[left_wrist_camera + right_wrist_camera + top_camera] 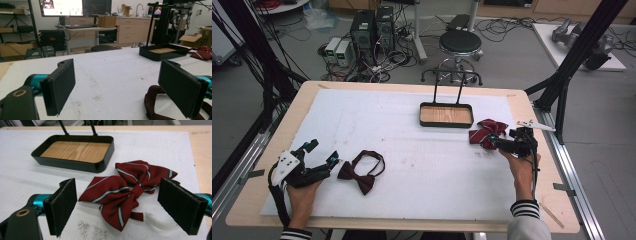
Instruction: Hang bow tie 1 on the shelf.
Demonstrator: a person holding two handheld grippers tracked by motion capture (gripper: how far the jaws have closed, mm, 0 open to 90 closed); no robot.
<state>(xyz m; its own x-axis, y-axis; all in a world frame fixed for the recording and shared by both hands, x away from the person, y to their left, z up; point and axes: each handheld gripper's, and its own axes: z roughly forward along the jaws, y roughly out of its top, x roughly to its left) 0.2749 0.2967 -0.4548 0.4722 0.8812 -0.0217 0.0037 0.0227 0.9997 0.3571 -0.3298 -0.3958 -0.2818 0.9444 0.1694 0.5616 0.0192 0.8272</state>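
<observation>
A red striped bow tie point(484, 131) point(125, 192) lies on the white mat, right of a black tray point(446, 124) with a wooden floor. My right gripper point(498, 143) point(117, 207) hovers just before it, jaws open and wide, pads off the cloth. The tie's white strap point(157, 223) curls near the right jaw. A dark maroon bow tie point(362, 172) with its looped strap point(151, 100) lies at the front left. My left gripper point(323, 152) point(117, 92) rests open beside it, nothing between its pads.
The tray point(75, 164) point(160, 54) has two upright black rods at its far side. A small white part point(534, 125) lies near the table's right edge. Black frame posts point(572, 55) stand at the right; a stool point(459, 44) is beyond the table.
</observation>
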